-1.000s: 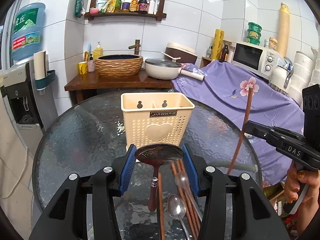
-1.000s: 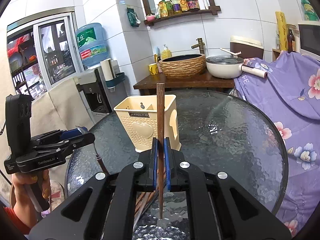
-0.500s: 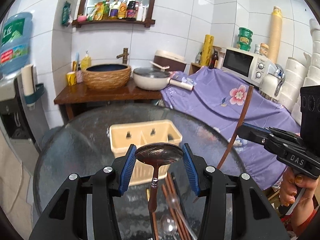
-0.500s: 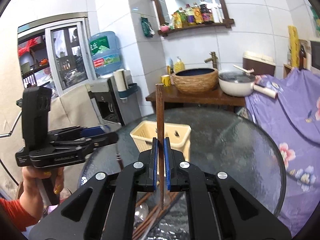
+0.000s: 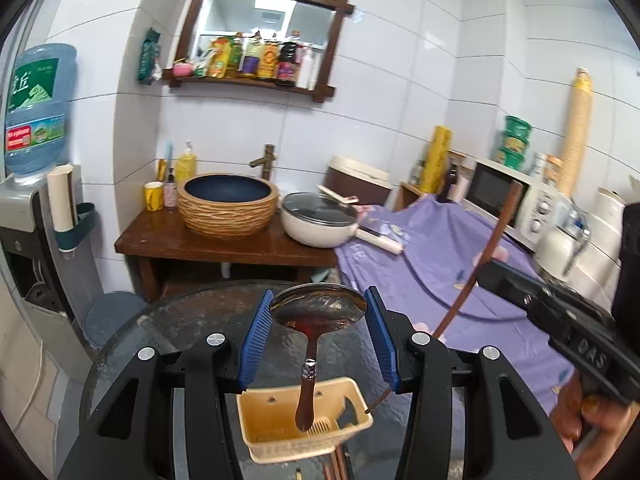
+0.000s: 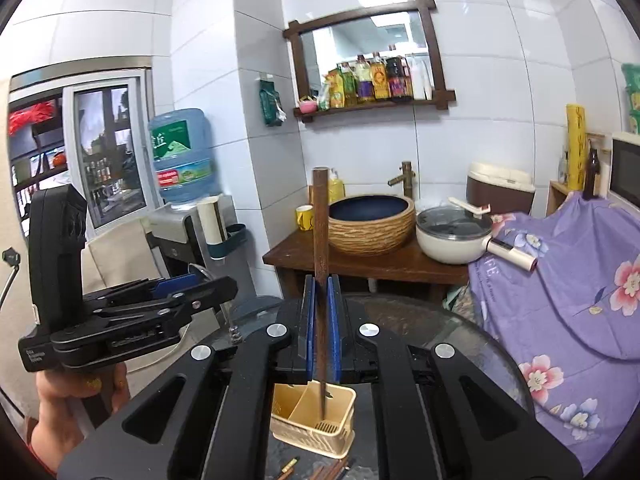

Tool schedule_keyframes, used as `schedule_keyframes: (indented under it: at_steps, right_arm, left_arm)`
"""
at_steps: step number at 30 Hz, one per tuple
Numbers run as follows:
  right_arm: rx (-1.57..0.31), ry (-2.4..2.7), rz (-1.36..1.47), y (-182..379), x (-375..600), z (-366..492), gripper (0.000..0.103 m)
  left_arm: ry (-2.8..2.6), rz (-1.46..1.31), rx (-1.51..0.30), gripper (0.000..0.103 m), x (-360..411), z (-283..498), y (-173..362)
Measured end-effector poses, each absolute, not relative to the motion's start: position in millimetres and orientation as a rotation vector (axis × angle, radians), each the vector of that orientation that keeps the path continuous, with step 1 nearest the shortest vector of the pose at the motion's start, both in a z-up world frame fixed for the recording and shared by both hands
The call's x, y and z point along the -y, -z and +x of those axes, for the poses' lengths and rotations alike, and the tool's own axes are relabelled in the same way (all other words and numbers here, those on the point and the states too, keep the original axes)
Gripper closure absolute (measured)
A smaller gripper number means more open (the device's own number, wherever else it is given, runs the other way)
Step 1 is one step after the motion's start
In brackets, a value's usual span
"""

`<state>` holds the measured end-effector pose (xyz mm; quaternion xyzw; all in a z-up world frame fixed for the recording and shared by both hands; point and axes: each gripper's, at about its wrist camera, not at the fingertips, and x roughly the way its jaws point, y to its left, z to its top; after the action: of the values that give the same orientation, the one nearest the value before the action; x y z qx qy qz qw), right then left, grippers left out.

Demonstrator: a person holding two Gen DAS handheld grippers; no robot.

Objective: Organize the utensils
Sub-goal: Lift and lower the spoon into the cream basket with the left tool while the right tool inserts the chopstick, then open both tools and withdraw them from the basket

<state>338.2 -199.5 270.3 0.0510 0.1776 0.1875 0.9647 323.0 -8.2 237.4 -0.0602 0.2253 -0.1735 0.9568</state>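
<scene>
My left gripper (image 5: 319, 300) is shut on a spoon (image 5: 320, 310). Its blue pads press the two sides of the metal bowl, and the brown wooden handle hangs down over the left compartment of the beige slotted utensil holder (image 5: 272, 436). My right gripper (image 6: 321, 284) is shut on a brown chopstick (image 6: 320, 232), held upright. The chopstick's thin tip hangs over the right compartment of the holder (image 6: 296, 428). In the left wrist view the right gripper (image 5: 496, 276) and its slanted chopstick (image 5: 484, 256) are at the right. The left gripper (image 6: 224, 286) shows at the left of the right wrist view.
The holder stands on a round glass table (image 5: 188, 320). Loose chopsticks (image 6: 324, 472) lie in front of it. Behind are a wooden stand (image 5: 224, 248) with a woven basin and a white pan (image 5: 316, 224). A purple floral cloth (image 6: 560, 280) is at the right and a water dispenser (image 6: 180, 216) at the left.
Both grippers have risen with the spoon and the chopstick still gripped. The holder has dropped low in both views and is now seen from above, under the two utensils.
</scene>
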Motion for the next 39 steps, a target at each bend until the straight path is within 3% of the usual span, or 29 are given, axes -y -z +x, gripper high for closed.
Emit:
schedule_keyframes:
  at_steps: [15,36,39]
  right_arm:
    - [-0.552,-0.351,0.135,-154,181,382,0.096]
    - [-0.571,-0.301,0.137,-134,186,388,0.096]
    - [-0.567,-0.306,0.131,-134,186,389,0.096]
  left_arm:
    - [0.302,-0.136,-0.653,0.057,7,358,-124]
    - [0.292,-0.079,-0.732,0.057,18,365,-82]
    - [0.29,-0.073,-0.709,0.043,18,360,-87]
